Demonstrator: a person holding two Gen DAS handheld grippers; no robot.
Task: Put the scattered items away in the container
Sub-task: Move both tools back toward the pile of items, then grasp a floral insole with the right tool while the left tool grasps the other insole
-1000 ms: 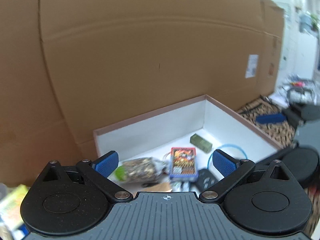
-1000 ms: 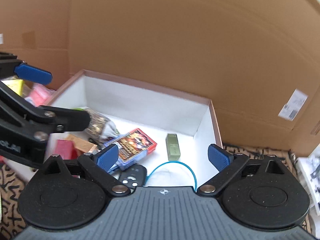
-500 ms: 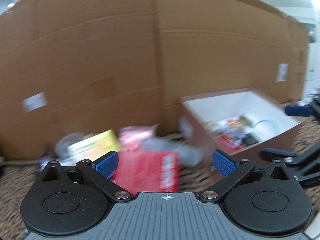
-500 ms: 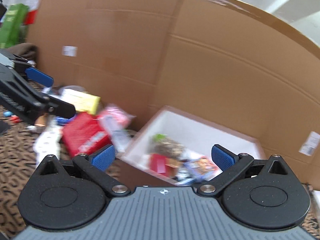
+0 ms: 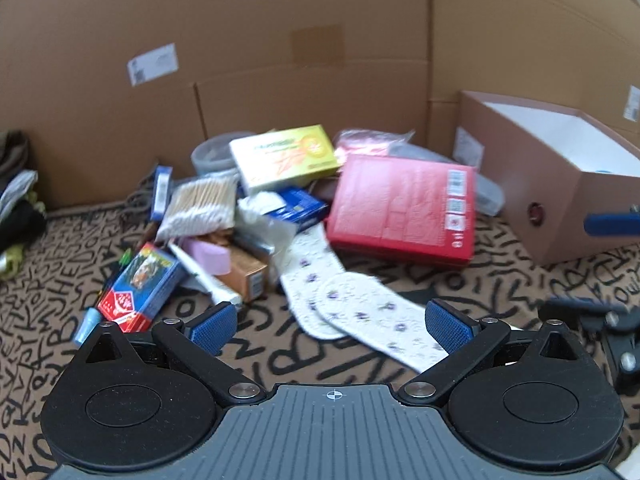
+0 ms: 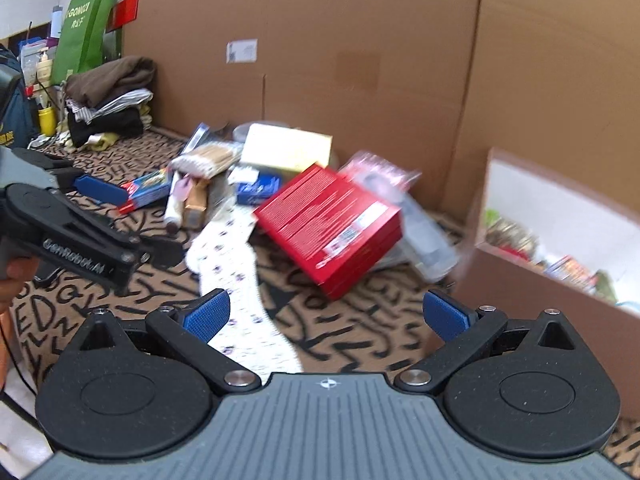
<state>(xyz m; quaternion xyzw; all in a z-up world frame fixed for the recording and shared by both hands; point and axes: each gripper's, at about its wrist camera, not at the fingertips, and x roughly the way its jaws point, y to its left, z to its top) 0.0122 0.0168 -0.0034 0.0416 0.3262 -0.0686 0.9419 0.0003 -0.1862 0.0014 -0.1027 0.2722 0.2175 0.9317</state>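
Cardboard wall (image 5: 280,40): fills the upper half of both views, behind everything.

Patterned mat (image 5: 400,276): tan with black scribbles, across the lower half of each frame.

Container (image 5: 560,184): brown box with white inside, at the right edge of both views. The right wrist view looks into it and shows several small things lying inside; the left wrist view shows only its outer wall and a bare white corner.

Red box (image 5: 404,204): flat, largest of the loose things, centre of frame, just left of the container.

Yellow-green box (image 5: 284,156): on top of the heap, upper centre.

Flowered insoles (image 5: 360,304): a pair, overlapping, lower centre, nearest the left gripper.

Cotton swabs (image 5: 200,208), card pack (image 5: 138,292), blue carton (image 5: 296,204): small pieces in the heap, centre left.

Left gripper (image 5: 336,326): jaws spread wide, nothing between them, aimed at the insoles. Seen from outside only in the right wrist view, at the left edge, with part of a hand below it.

Right gripper (image 6: 326,314): jaws spread wide, empty, pointed between the red box and the container.

Folded clothes (image 6: 108,100) and green bag (image 6: 82,32): upper left, shown well only by the right wrist view.

Step, as judged: part sorted, with some things boxed and a heap loose on the mat. The next move calls for picking one loose piece; the thin insoles would need a low pinch at an edge.
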